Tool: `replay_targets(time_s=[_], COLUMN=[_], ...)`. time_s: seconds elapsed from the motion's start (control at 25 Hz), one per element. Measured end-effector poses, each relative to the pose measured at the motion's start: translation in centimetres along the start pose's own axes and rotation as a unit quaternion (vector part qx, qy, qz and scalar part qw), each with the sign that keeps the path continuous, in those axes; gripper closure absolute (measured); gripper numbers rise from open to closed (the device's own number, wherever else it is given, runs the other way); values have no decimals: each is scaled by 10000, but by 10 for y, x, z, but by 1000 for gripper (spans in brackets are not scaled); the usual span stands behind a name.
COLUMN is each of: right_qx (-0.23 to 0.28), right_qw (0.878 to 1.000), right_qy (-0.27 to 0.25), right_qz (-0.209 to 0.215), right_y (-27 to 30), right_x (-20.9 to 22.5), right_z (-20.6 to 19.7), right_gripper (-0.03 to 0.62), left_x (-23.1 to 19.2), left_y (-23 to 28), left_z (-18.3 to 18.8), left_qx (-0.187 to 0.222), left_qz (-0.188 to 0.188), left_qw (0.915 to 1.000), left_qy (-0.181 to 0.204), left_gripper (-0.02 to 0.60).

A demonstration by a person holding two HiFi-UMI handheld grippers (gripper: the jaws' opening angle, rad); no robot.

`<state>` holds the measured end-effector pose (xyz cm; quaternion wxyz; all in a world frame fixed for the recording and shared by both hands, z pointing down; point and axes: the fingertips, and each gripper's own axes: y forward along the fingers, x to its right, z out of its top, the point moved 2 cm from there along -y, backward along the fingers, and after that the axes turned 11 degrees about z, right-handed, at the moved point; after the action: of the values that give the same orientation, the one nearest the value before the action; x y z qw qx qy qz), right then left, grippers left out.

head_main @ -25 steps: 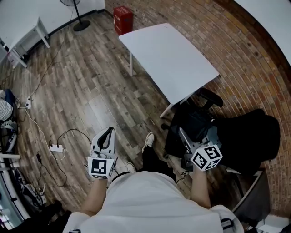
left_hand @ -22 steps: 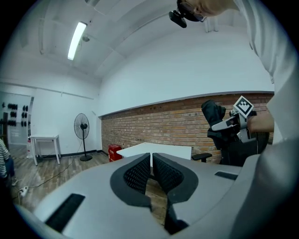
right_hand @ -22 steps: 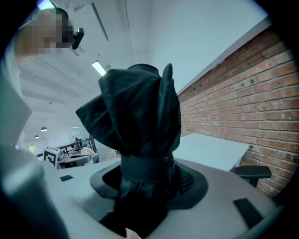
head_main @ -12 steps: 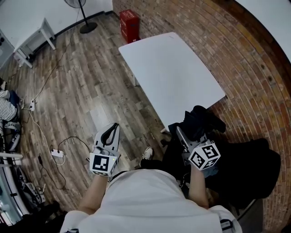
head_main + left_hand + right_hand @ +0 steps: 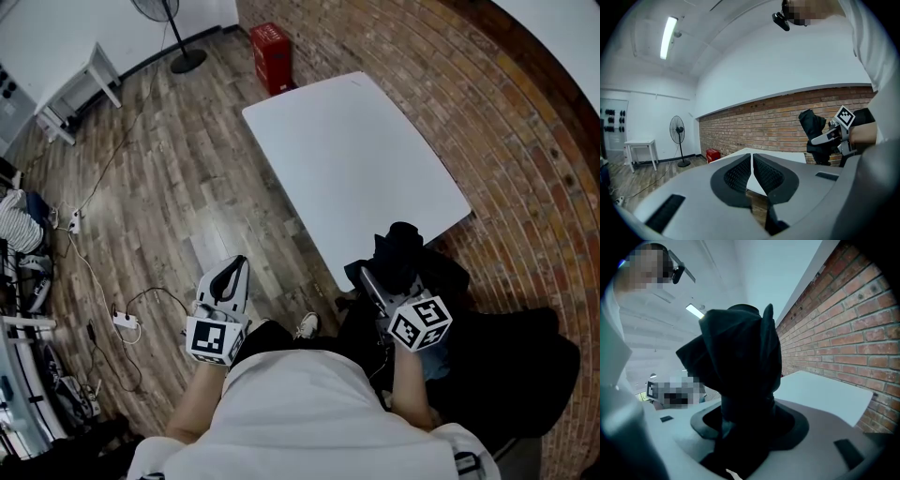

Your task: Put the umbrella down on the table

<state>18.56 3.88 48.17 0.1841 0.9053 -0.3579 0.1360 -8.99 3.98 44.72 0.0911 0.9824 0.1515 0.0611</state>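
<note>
The black folded fabric umbrella (image 5: 398,251) is gripped low down by the right tongs (image 5: 382,284). In the right gripper view the jaws are clamped around it and its bundled cloth stands up out of them. It is held in the air just off the near edge of the white rectangular surface (image 5: 356,159), not yet over it. The left tongs (image 5: 232,275) are pressed together on nothing and are held out to the side over the wood-plank floor (image 5: 159,197).

For a clean set-down, the umbrella should be carried well inside the near edge. It should then be lowered until it is borne by the surface before the grip is let go (a bundle left overhanging would likely slide off). The surface is bare, so ample room is offered. The red brick wall (image 5: 511,131) runs close along its right side, and a wide sweep that way is best avoided.
</note>
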Motion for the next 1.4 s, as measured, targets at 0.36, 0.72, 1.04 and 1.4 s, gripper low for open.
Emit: replay_targets(time_s=[0.36, 0.72, 1.04, 1.4], right_qx=[-227, -170, -173, -315], right_qw=[9996, 9988, 9985, 9961], right_qy=[60, 68, 45, -23], right_qz=[-160, -447, -510, -819], right_y=[13, 33, 62, 59], right_x=[11, 36, 43, 62], right_z=[-2, 26, 38, 43], right_gripper=[347, 347, 347, 347], left_x=[12, 1, -16, -6], left_y=[47, 106, 132, 156], left_z=[-2, 29, 30, 35], left_qx=[13, 296, 216, 297], left_qz=[-433, -767, -865, -1131], left_qw=[9990, 9966, 9960, 9931], left_qy=[-135, -65, 28, -71], left_gripper=[546, 546, 546, 546])
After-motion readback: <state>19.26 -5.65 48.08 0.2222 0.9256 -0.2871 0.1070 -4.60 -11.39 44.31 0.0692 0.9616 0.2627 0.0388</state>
